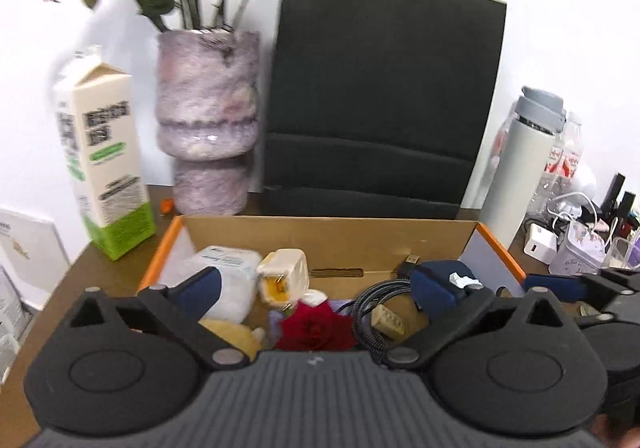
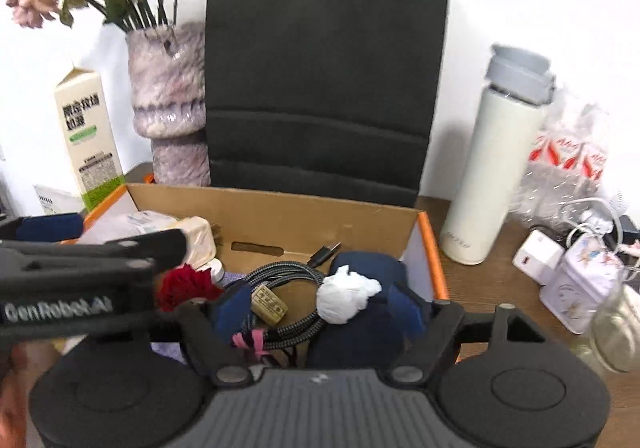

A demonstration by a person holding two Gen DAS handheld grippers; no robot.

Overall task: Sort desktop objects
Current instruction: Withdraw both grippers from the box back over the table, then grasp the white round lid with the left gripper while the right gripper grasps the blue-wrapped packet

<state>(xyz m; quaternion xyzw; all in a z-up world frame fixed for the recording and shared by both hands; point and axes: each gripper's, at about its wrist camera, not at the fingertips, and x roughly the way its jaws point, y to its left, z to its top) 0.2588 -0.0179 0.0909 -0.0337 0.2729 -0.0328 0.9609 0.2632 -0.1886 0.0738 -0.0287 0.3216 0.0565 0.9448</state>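
An orange-edged cardboard box (image 1: pixel 328 236) holds a white tissue pack (image 1: pixel 232 272), a cream plug adapter (image 1: pixel 282 276), a red rose (image 1: pixel 314 328), a coiled black braided cable (image 2: pixel 280 280) and a crumpled white tissue (image 2: pixel 346 300) lying on a navy object (image 2: pixel 360 332). My left gripper (image 1: pixel 316 280) hangs over the box's middle, jaws spread wide, nothing between them. My right gripper (image 2: pixel 320 308) is open above the box's right end. The crumpled tissue lies between its fingers, and neither pad presses on it.
Behind the box stand a black paper bag (image 1: pixel 384 95), a purple vase of dried flowers (image 1: pixel 208 119) and a milk carton (image 1: pixel 104 167). To the right are a white flask (image 2: pixel 496 167), a white charger (image 2: pixel 536 256), a small tin (image 2: pixel 580 284) and cables.
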